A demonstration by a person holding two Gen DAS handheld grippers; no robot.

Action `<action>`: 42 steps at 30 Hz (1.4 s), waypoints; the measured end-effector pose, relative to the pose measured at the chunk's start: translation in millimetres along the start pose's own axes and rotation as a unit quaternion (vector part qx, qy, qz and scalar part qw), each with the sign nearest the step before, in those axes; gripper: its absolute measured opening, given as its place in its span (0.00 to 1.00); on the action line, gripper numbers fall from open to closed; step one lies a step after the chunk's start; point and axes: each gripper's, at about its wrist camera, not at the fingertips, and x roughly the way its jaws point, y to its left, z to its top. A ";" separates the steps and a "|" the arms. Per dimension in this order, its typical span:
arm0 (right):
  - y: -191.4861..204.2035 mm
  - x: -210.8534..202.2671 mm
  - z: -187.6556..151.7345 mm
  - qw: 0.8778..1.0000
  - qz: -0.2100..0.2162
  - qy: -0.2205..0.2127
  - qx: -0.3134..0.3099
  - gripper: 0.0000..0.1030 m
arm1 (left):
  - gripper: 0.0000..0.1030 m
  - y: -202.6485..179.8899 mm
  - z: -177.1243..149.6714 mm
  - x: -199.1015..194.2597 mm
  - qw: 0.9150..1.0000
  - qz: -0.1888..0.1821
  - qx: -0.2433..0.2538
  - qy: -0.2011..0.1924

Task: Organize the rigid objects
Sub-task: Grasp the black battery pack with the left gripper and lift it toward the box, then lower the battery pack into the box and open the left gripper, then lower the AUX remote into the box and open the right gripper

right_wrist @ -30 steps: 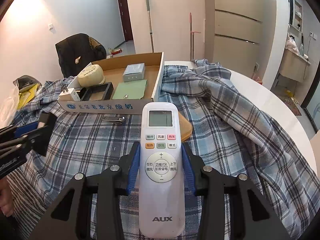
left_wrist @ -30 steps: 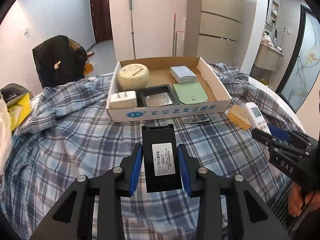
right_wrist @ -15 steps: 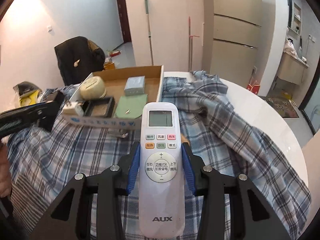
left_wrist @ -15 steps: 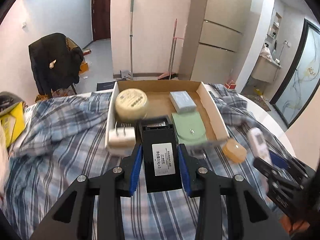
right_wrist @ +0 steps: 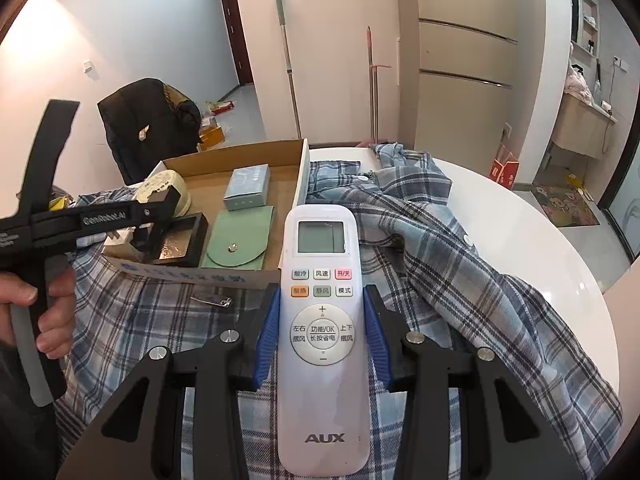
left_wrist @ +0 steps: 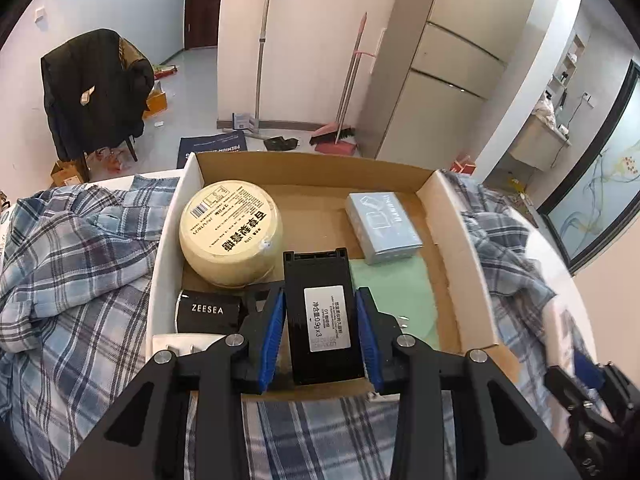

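My left gripper (left_wrist: 320,312) is shut on a black flat box with a white label (left_wrist: 322,316). It holds that box over the near part of an open cardboard box (left_wrist: 452,216). Inside lie a round yellow tin (left_wrist: 230,236), a grey-blue packet (left_wrist: 382,226), a green pouch (left_wrist: 394,292), a black ZEESEA box (left_wrist: 208,312) and a white plug (left_wrist: 184,342). My right gripper (right_wrist: 322,312) is shut on a white AUX remote (right_wrist: 322,320), above the plaid cloth just right of the cardboard box (right_wrist: 300,176). The left gripper (right_wrist: 156,224) shows there above a black tray (right_wrist: 180,240).
A plaid shirt (right_wrist: 420,240) covers much of the round white table (right_wrist: 520,232). A metal nail clipper (right_wrist: 212,301) lies on it before the box's front wall. A hand (right_wrist: 48,312) grips the left tool's handle. A chair with a dark jacket (left_wrist: 96,88) stands behind.
My left gripper has carried the black box forward from over the cloth to over the cardboard box. The right gripper with the remote has risen a little.
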 end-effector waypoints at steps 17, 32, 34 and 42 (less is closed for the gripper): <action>23.4 -3.1 42.0 1.000 0.018 -0.014 -0.008 0.38 | 0.75 -7.1 -3.5 -32.8 0.993 -0.004 0.053 -0.104; 47.8 75.6 75.4 0.995 0.054 0.058 0.063 0.38 | 1.00 39.3 -1.6 -72.2 0.972 -0.008 -0.032 -0.234; 46.3 86.2 77.7 0.994 0.049 0.060 0.073 0.38 | 1.00 42.3 -0.9 -70.6 0.973 -0.005 -0.036 -0.230; 68.2 111.5 86.2 0.995 0.058 0.062 0.059 0.38 | 1.00 45.5 -0.8 -61.4 0.977 -0.004 -0.027 -0.212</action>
